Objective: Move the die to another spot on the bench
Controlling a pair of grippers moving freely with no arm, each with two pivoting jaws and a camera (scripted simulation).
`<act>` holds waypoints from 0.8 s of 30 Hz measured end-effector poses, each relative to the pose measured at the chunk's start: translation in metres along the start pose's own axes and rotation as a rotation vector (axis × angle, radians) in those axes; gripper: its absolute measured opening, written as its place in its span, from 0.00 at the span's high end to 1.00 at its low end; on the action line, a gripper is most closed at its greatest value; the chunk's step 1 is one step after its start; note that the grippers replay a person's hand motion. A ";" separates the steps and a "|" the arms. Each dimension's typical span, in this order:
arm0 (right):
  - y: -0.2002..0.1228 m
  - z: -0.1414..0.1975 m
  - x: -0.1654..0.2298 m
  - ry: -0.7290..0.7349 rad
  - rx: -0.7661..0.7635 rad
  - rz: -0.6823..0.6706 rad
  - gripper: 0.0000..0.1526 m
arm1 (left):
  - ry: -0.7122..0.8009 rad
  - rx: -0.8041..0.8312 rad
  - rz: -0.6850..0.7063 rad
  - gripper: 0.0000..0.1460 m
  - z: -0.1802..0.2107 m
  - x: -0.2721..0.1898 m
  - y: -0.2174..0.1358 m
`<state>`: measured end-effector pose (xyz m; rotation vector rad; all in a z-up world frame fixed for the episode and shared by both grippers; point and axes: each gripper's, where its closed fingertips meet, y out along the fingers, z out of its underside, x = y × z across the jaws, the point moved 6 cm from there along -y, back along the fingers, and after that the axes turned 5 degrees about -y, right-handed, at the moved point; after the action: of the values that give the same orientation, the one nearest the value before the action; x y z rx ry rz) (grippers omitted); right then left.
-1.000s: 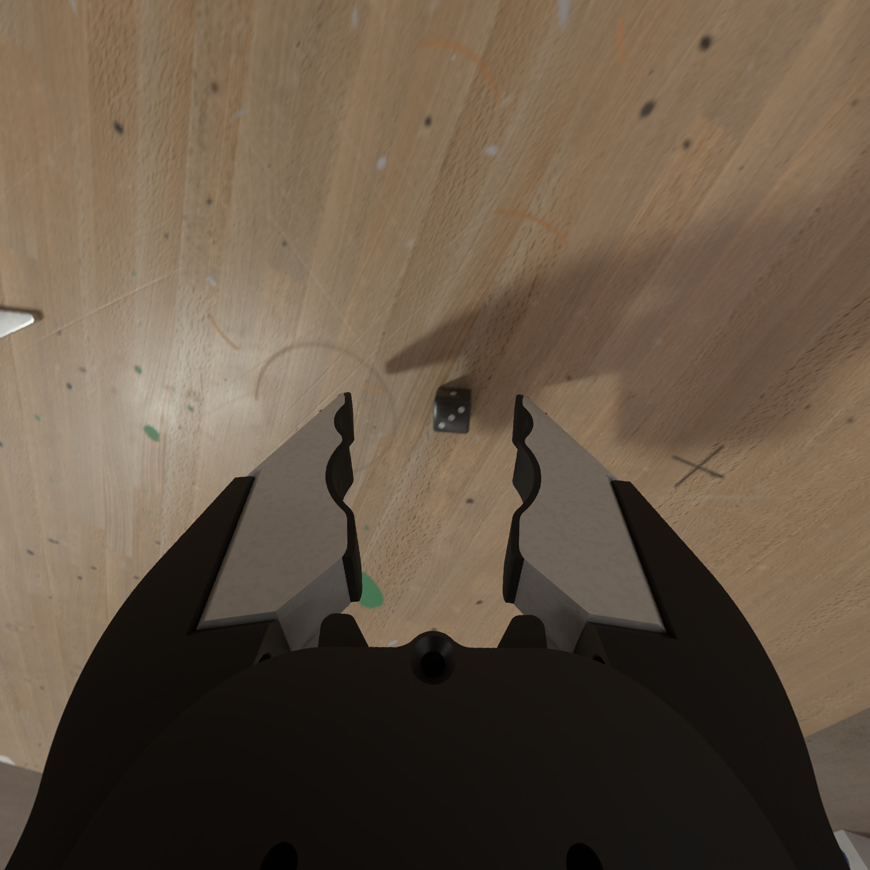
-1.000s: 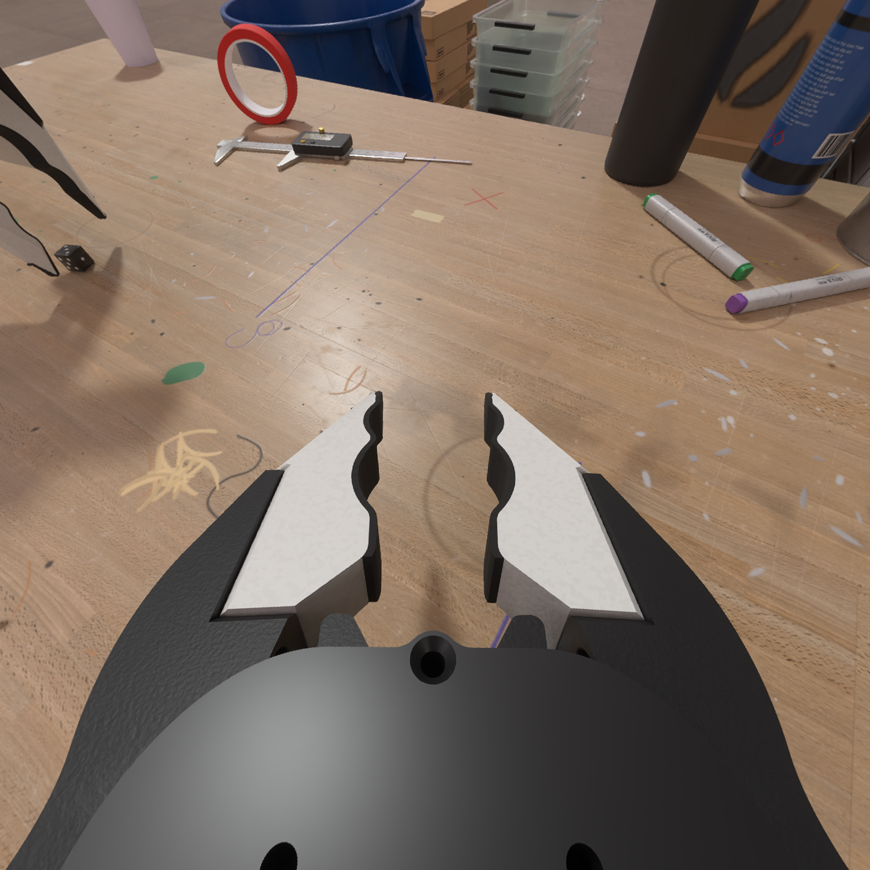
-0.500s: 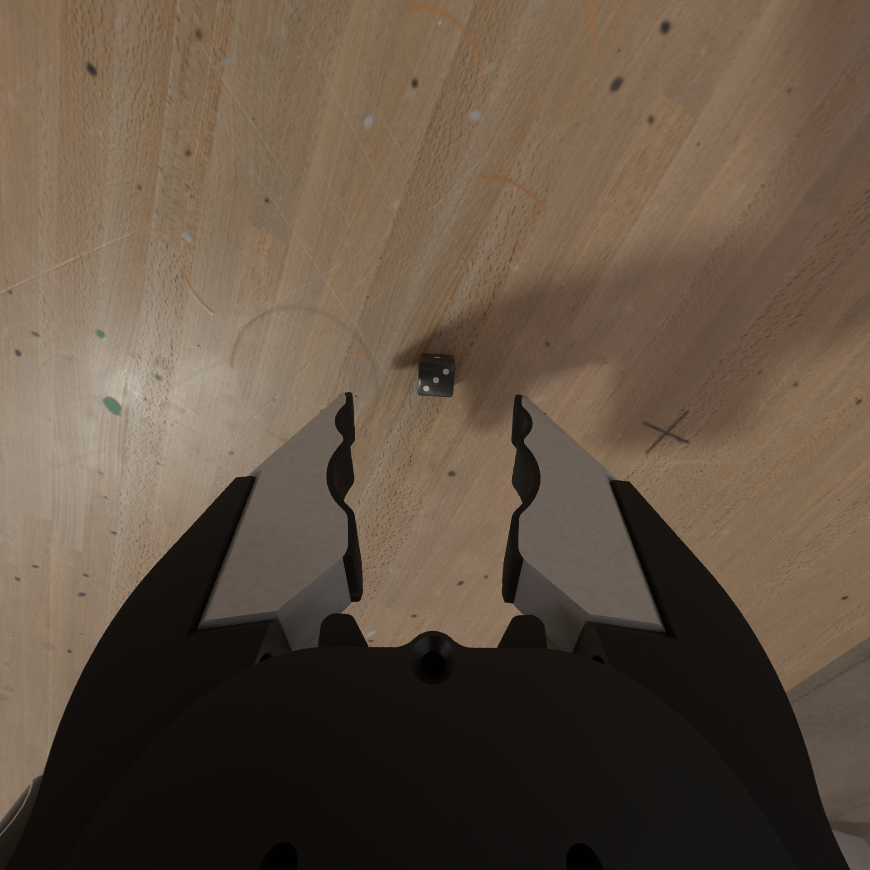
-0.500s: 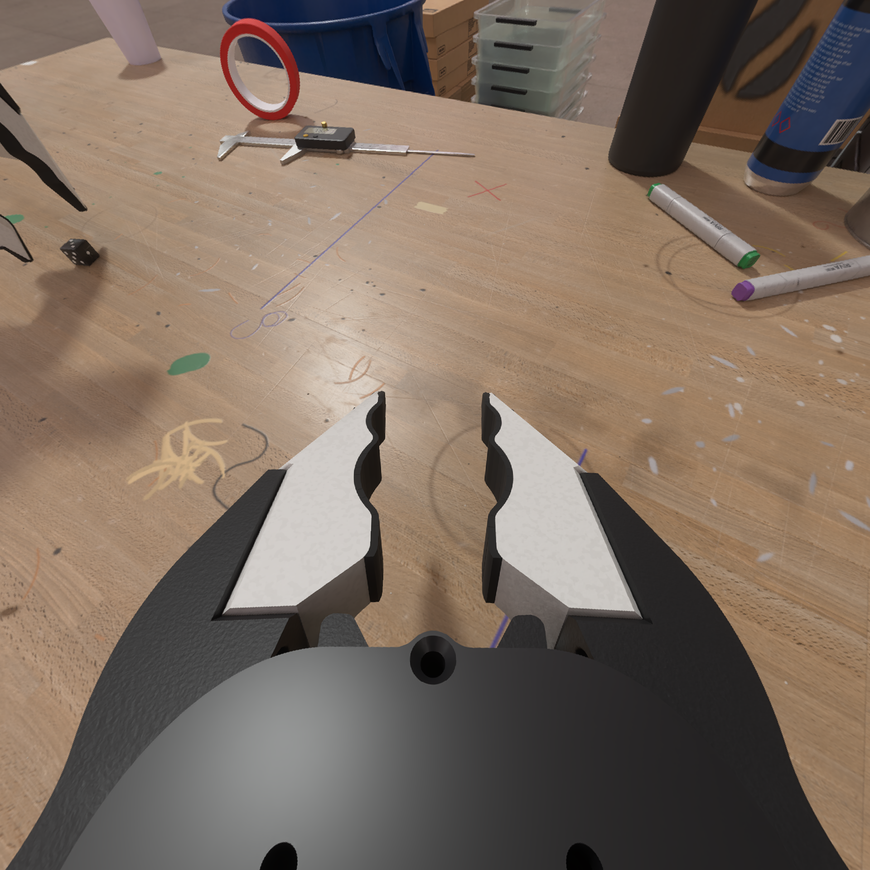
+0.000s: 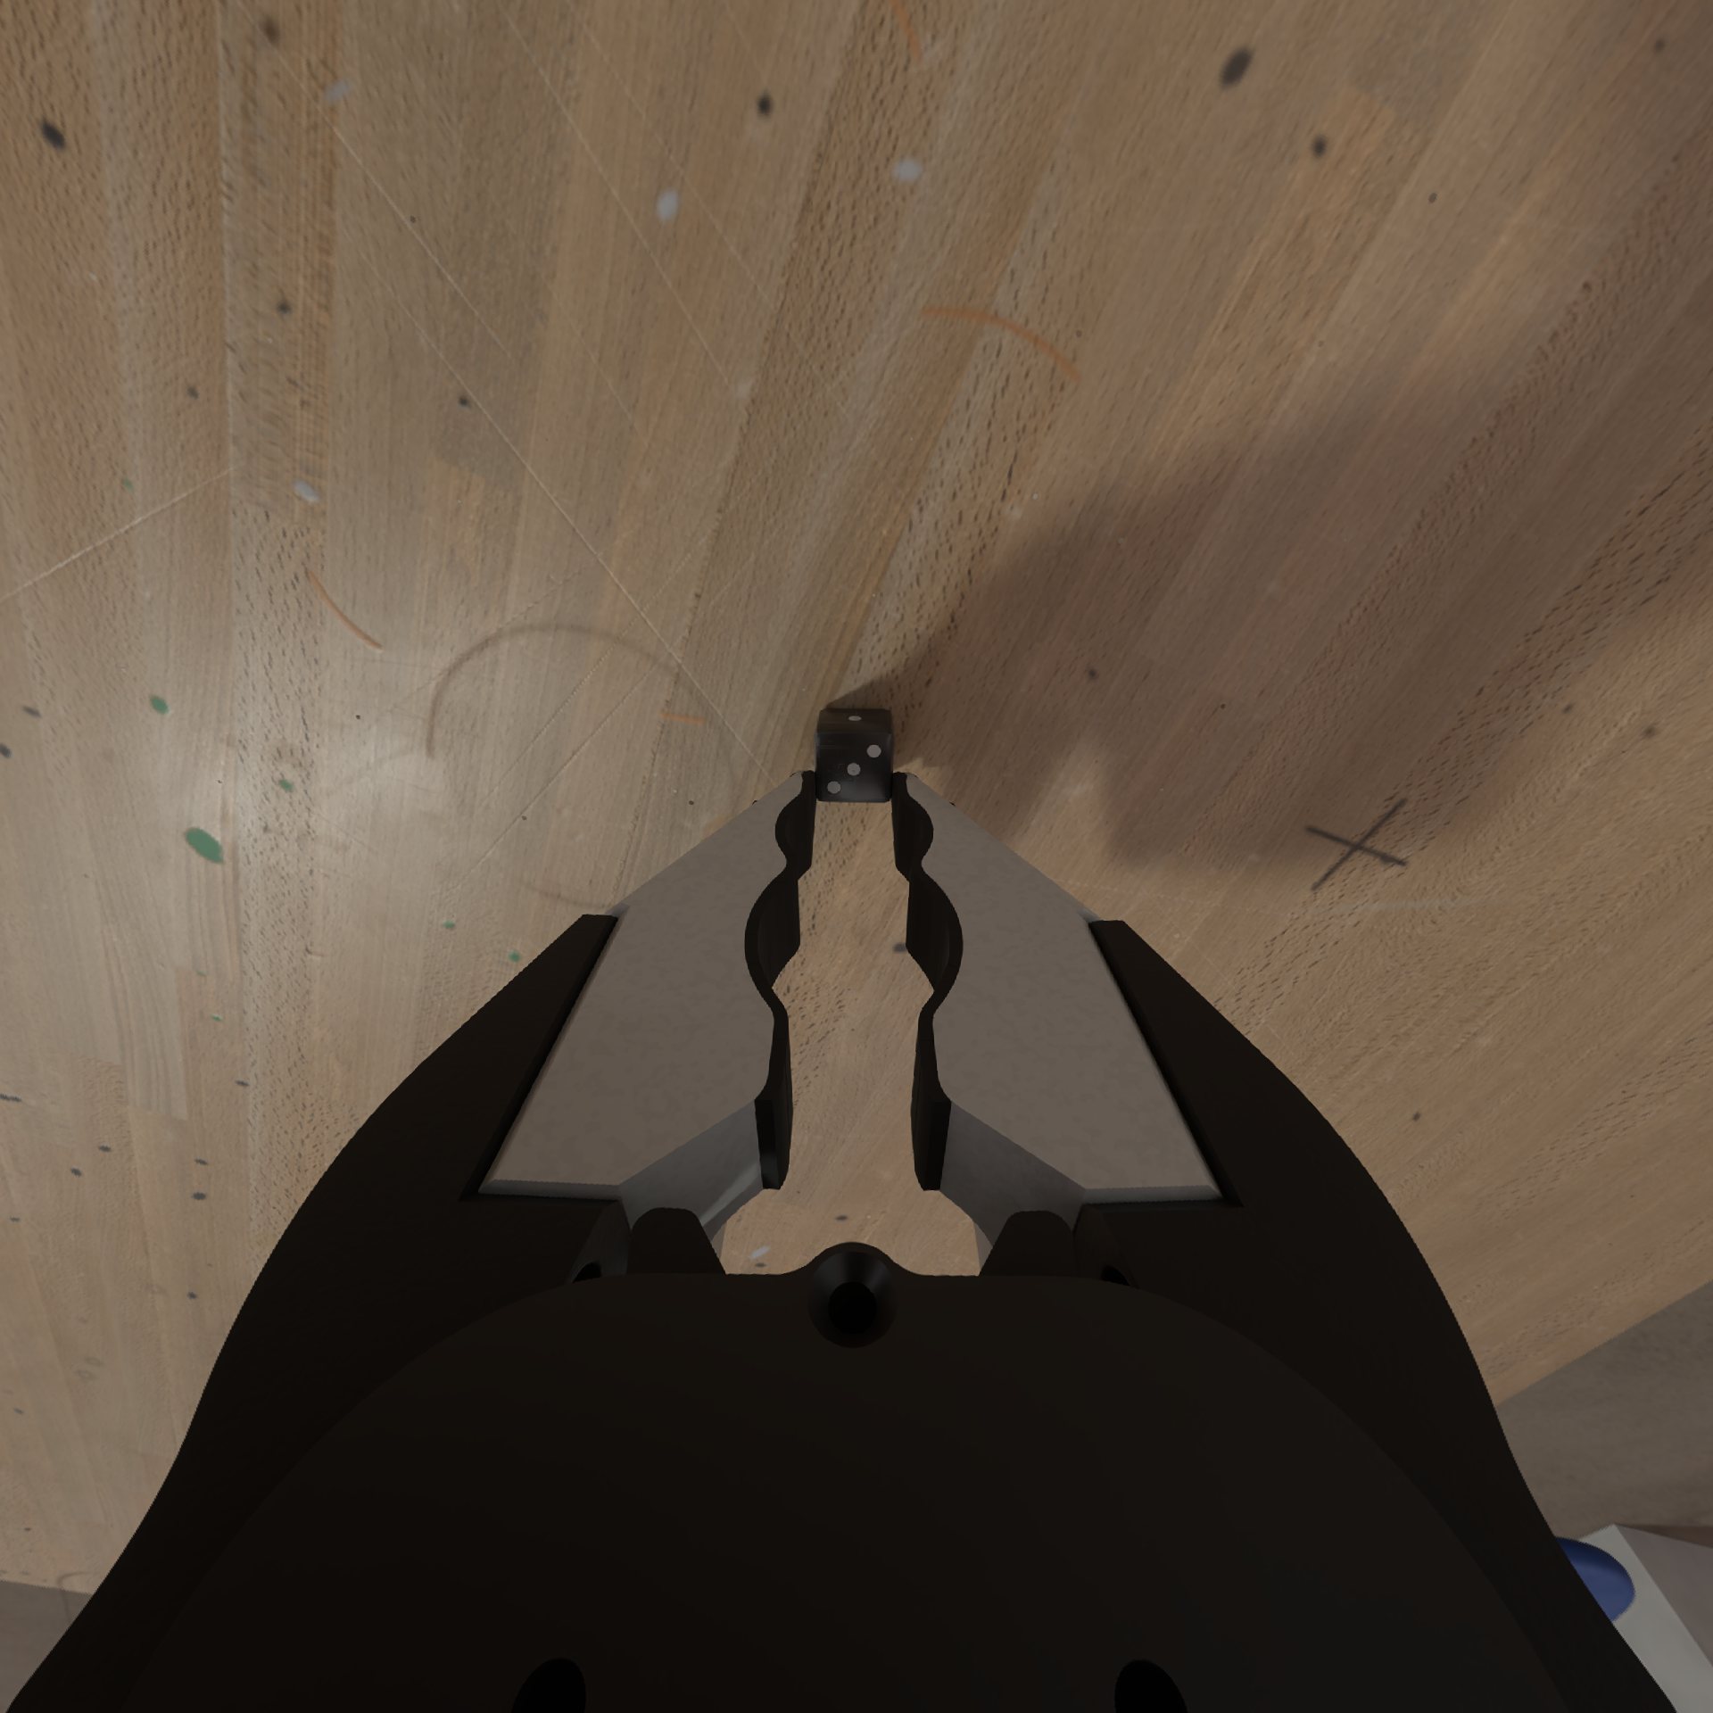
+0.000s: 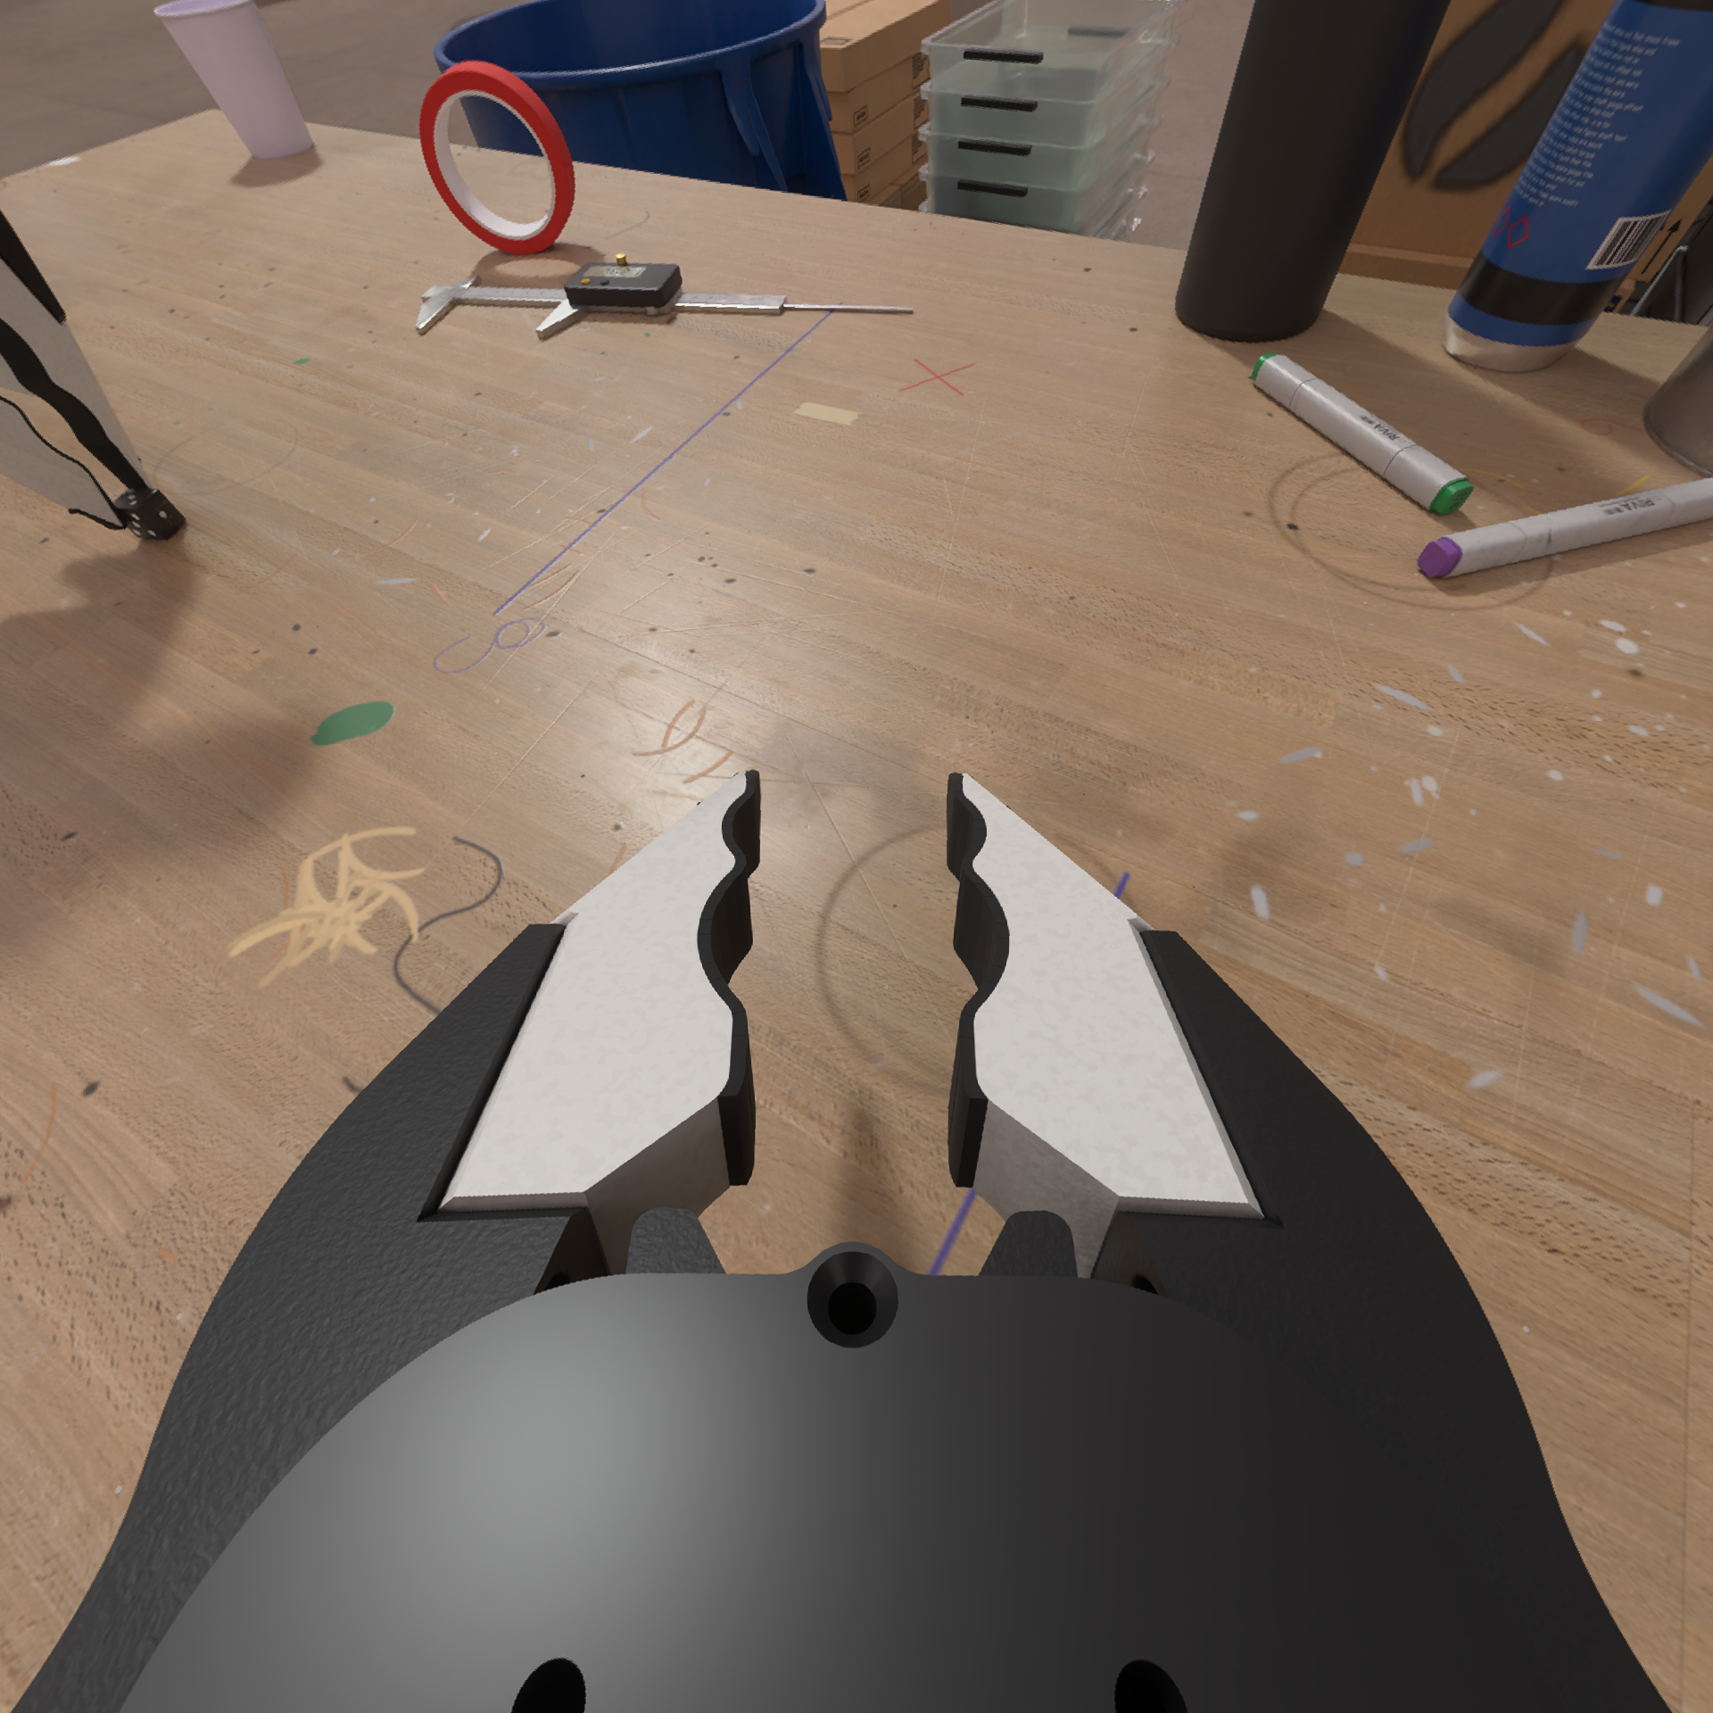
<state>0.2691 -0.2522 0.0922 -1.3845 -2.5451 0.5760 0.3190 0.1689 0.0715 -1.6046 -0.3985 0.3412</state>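
Note:
A small black die [image 5: 855, 755] with white pips rests on the wooden bench [image 5: 463, 371]. In the left wrist view my left gripper [image 5: 853, 788] points down at the bench and its two fingertips are closed on the sides of the die. The die [image 6: 148, 513] also shows at the far left of the right wrist view, with the left gripper's fingers [image 6: 56, 417] pinching it on the bench top. My right gripper [image 6: 853, 788] is open and empty, hovering over the middle of the bench well to the right of the die.
Beyond the die lie a red tape roll [image 6: 496, 158], a digital caliper [image 6: 621, 292] and a white cup [image 6: 246, 79]. At the right are a black cylinder [image 6: 1288, 167], a blue can [image 6: 1576, 185] and two markers [image 6: 1358, 431]. The bench edge [image 5: 1576, 1344] is near.
My left gripper has come down over the die and its jaws have gone from wide open to shut on the die. The right gripper has hardly moved.

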 end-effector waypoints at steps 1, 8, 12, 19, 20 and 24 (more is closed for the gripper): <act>0.000 0.000 -0.001 0.002 -0.002 0.000 0.74 | 0.002 -0.006 -0.001 0.89 0.000 0.000 0.000; -0.004 -0.003 -0.001 -0.003 -0.016 0.001 0.74 | 0.011 -0.191 -0.133 0.89 -0.007 -0.003 -0.032; -0.008 -0.007 0.000 -0.013 -0.028 0.004 0.74 | 0.039 -0.415 -0.273 0.89 -0.019 -0.019 -0.082; -0.020 -0.013 0.002 -0.021 -0.069 0.018 0.75 | -0.065 -0.841 -0.499 0.89 -0.031 -0.064 -0.130; -0.022 -0.013 0.002 -0.022 -0.071 0.019 0.75 | -0.089 -0.880 -0.483 0.89 -0.033 -0.069 -0.128; -0.031 -0.014 0.003 -0.035 -0.080 0.030 0.75 | -0.122 -0.998 -0.400 0.89 -0.059 -0.086 -0.121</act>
<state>0.2486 -0.2618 0.1177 -1.4541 -2.6055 0.5139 0.2623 0.0845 0.1947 -2.4013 -1.0800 -0.1070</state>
